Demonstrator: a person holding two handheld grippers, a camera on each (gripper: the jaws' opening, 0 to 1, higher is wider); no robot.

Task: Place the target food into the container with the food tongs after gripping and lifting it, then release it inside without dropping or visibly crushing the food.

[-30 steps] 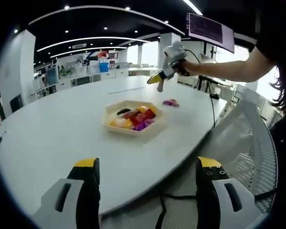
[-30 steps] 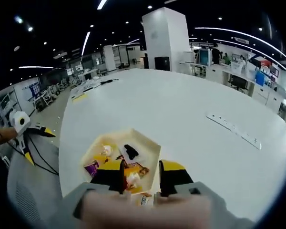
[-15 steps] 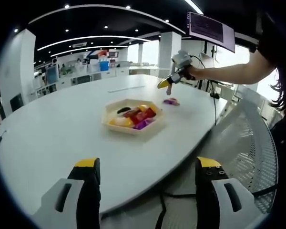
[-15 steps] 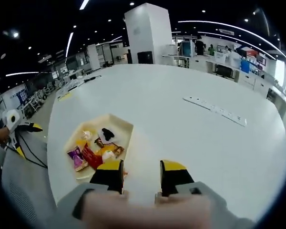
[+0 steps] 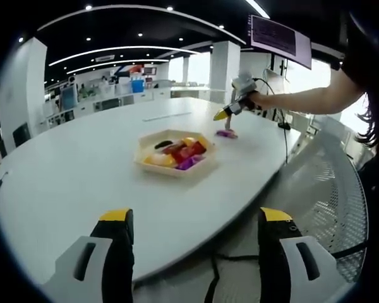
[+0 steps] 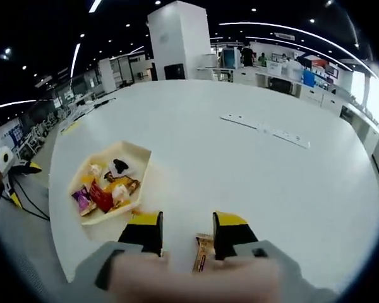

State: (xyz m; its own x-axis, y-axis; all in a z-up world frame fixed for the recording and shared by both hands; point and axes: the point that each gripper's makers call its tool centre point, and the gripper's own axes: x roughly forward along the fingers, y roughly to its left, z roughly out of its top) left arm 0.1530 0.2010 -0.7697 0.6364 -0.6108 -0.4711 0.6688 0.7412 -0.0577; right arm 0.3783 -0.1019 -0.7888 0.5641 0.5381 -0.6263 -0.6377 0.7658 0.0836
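A cream hexagonal tray [image 5: 177,171] holds several wrapped snacks in red, yellow and purple. In the right gripper view the tray [image 6: 139,155] lies to the left. A small wrapped snack [image 6: 203,252] lies on the white table just under my right gripper [image 6: 187,232], whose jaws stand open above it without touching it. In the left gripper view the snack [image 5: 226,134] looks purple, to the right of the tray, with the right gripper [image 5: 222,116] hanging a little above it in a person's hand. My left gripper [image 5: 196,252] hovers wide open off the table's near edge, holding nothing.
The big white oval table [image 5: 82,170] has a long power strip [image 6: 265,126] further back. A mesh chair [image 5: 338,183] stands at the right beside the table. The left gripper [image 6: 24,168] shows at the far left past the table's edge. Desks and pillars fill the background.
The right gripper has moved from above the tray across to the right and down, over the loose snack. The left gripper has stayed still and open.
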